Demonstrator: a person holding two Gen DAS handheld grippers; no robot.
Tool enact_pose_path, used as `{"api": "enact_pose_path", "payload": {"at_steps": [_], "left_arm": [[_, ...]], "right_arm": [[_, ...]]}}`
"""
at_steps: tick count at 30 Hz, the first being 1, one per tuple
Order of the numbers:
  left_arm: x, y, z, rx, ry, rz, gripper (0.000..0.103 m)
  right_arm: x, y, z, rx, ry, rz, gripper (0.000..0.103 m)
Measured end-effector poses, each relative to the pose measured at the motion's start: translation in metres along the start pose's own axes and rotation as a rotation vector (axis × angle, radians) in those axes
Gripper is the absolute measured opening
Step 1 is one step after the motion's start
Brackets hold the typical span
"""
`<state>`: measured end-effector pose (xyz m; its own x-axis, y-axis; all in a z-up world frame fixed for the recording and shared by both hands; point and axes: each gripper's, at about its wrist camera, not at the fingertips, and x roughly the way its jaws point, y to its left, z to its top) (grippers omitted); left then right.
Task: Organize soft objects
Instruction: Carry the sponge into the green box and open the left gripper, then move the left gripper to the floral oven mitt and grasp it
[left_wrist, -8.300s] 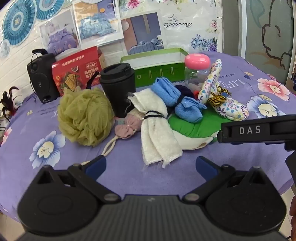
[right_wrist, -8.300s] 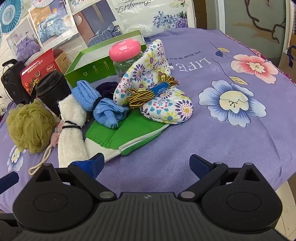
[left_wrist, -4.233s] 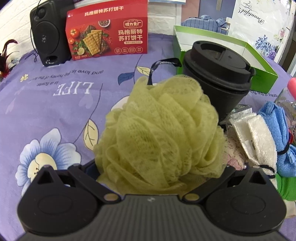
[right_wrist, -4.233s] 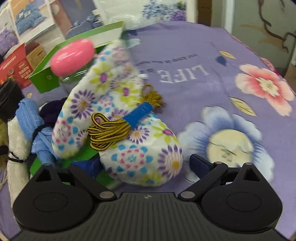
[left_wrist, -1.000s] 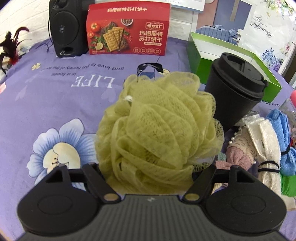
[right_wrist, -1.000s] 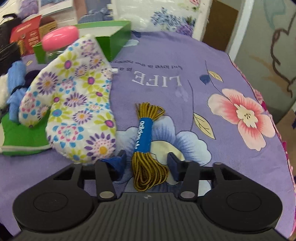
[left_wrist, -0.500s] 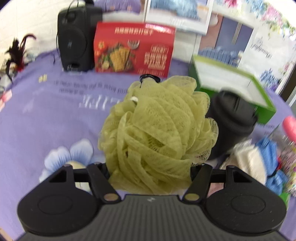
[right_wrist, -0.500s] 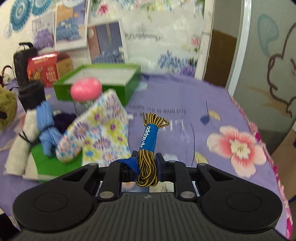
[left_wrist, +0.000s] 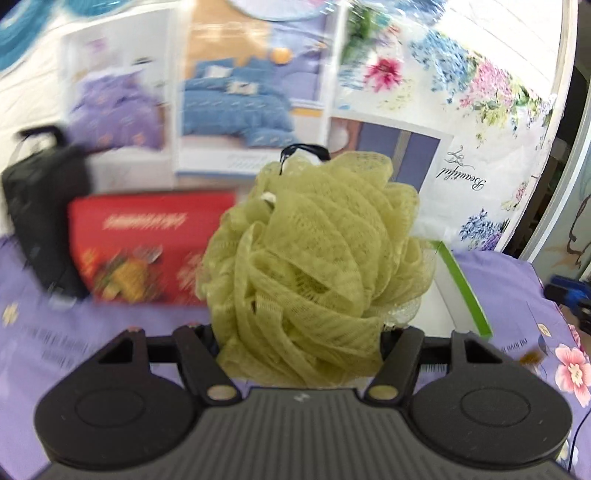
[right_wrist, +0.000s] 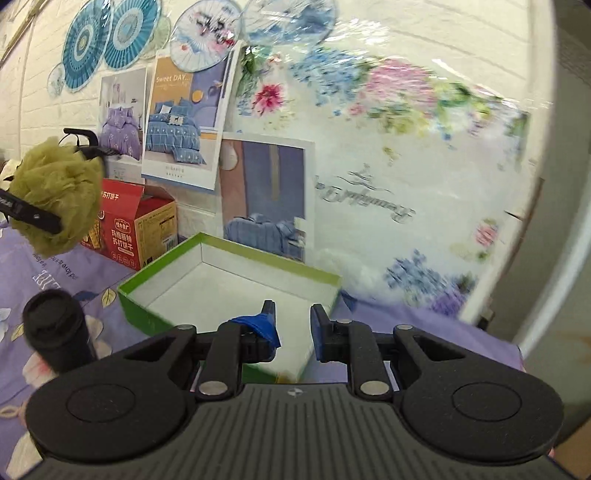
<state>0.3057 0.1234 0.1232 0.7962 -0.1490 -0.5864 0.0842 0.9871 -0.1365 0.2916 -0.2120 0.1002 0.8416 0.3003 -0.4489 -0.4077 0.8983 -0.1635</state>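
Left wrist view: left gripper (left_wrist: 299, 334), jaws tight on olive pouf (left_wrist: 314, 251); right gripper (right_wrist: 290, 315), jaws closed, nothing seen between.

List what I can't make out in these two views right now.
- Left wrist view: the loofah covers the pads of the left tongs and most of the green box.
- Left wrist view: motion blur smears the print on the red box, and the speaker.
- Right wrist view: nothing shows between the right tongs, so whether they grip anything cannot be told.
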Motion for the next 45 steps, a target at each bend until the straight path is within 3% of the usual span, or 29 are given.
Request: {"api": "enact_pose_path", "payload": {"at_steps": [1,2,5,9,15,19,21,23,27,30,36,45], "left_arm": [[0.013,-0.005,0.008,0.009,0.004,-0.006,0.067],[0.028,-0.01,0.014,0.021,0.015,-0.003,0.072],[0.064,-0.022,0.027,0.063,0.033,0.028,0.091],[0.08,-0.024,0.032,0.093,0.027,0.061,0.091],[0.057,-0.014,0.028,0.09,-0.022,0.063,0.092],[0.023,-0.001,0.015,0.047,-0.044,0.068,0.092],[0.005,0.003,0.005,0.042,-0.058,0.084,0.092],[-0.013,0.007,-0.007,0.041,-0.072,0.104,0.092],[-0.037,0.014,-0.025,0.036,-0.076,0.136,0.092],[-0.047,0.018,-0.031,0.047,-0.07,0.166,0.092],[-0.056,0.007,-0.043,0.099,-0.047,0.167,0.092],[-0.062,-0.058,-0.076,0.198,0.004,-0.004,0.092]], "right_arm": [[0.015,0.0,0.008,0.001,0.002,0.02,0.0],[0.031,-0.002,0.014,0.017,0.013,0.062,0.009],[0.065,-0.009,0.024,0.095,0.033,0.124,0.01],[0.066,-0.018,0.027,0.115,0.003,0.086,0.015],[0.021,-0.031,-0.012,0.063,0.05,-0.09,0.024],[0.0,-0.035,-0.053,0.092,0.142,-0.098,0.027],[-0.005,-0.042,-0.073,0.175,0.179,-0.056,0.03],[-0.002,-0.052,-0.095,0.332,0.208,-0.01,0.032],[0.024,-0.072,-0.142,0.714,0.275,0.175,0.037],[0.04,-0.076,-0.163,0.901,0.265,0.259,0.038],[0.05,-0.058,-0.147,0.756,0.285,0.211,0.039],[0.065,-0.034,-0.108,0.452,0.366,0.086,0.039]]}}
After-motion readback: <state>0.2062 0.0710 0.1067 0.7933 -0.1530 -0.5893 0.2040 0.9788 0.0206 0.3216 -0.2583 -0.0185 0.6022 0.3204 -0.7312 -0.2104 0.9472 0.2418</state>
